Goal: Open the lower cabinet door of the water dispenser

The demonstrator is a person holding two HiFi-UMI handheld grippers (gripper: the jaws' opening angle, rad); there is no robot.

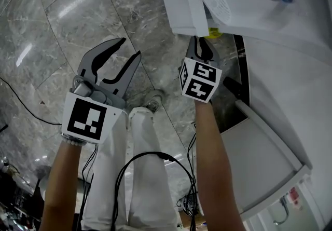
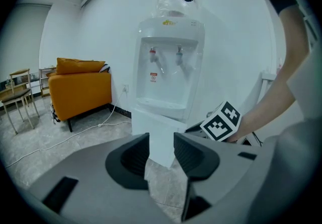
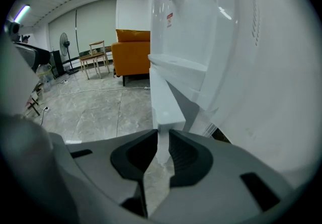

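No legible text anywhere. Yellow logo (image 2: 170, 23) atop the water dispenser (image 2: 168, 92) too small to read. Red-and-white sticker (image 2: 153, 77) on its front equally blurred.

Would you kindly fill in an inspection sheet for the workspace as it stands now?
Surface: grey marble-tile floor.
Job's things: water dispenser upright; its cabinet door swung partly open.
Clutter: nothing seen.
Grippers: right gripper shut on the door's edge; left gripper open, empty, apart from the dispenser.
Cables: black cable dangling by the person's legs; white cord lying across the floor.
Surroundings: orange sofa and chairs against a white wall.
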